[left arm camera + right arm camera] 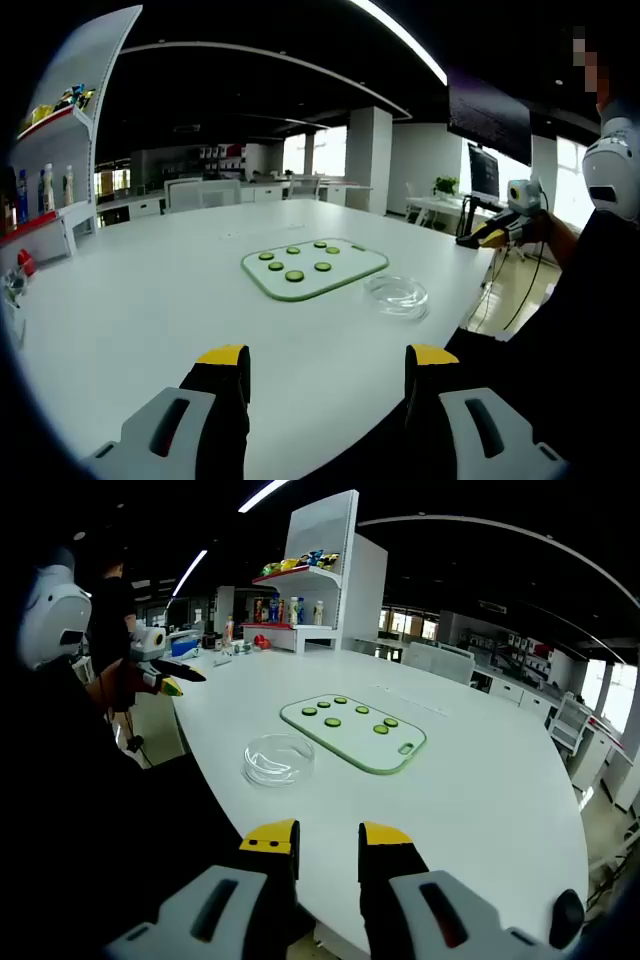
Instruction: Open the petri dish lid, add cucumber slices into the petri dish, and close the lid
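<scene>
In the left gripper view, a shelf (55,150) of bottles stands at the far left, and the white counter (150,300) runs across toward a green-rimmed board (350,270) carrying six cucumber slices (294,275). Just right of the board, near the counter's edge, sits the clear dish (397,296) with its lid seemingly still on, so the task looks not yet begun. The left gripper (326,372) hangs low over the near counter, its jaws spread wide and holding nothing, well apart from the dish. Farther right a person holds another gripper (497,232). In the right gripper view the order flips: that person's gripper (165,680) at left, then the dish (278,759), then the board (398,757) with its slices (332,722), and the shelf (320,590) behind. The right gripper (328,845) is also clear of everything, jaws parted somewhat and empty. The risks I see: the dish is light and transparent, so a poorly judged pinch on the lid rim may lift or skid the whole dish, and its closeness to the counter edge means a nudge could push it off. Thin, wet slices may slip from the jaws or get crushed.
</scene>
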### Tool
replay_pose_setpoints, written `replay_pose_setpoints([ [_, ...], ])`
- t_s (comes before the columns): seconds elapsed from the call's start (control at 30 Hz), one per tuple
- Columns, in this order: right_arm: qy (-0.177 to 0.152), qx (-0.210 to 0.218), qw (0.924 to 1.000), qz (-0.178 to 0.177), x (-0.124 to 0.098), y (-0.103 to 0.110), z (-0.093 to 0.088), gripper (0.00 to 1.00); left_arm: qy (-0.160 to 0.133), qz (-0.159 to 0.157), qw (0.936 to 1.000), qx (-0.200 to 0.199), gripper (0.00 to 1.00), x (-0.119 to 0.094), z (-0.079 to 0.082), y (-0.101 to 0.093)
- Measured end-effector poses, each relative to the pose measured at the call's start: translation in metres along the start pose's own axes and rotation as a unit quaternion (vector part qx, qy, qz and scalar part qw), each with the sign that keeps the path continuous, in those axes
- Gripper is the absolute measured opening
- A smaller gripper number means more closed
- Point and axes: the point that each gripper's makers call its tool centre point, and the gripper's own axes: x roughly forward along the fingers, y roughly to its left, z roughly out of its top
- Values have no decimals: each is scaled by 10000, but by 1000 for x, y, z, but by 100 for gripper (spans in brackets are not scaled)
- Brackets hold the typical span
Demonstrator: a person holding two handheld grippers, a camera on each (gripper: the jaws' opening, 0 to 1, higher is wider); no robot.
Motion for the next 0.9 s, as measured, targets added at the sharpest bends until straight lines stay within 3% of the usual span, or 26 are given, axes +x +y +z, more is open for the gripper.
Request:
replay_pose_setpoints([
  [0.9, -16, 45, 10000, -37, -5, -1, -6, 23, 46, -33, 10000, 25, 62, 6, 1, -1],
])
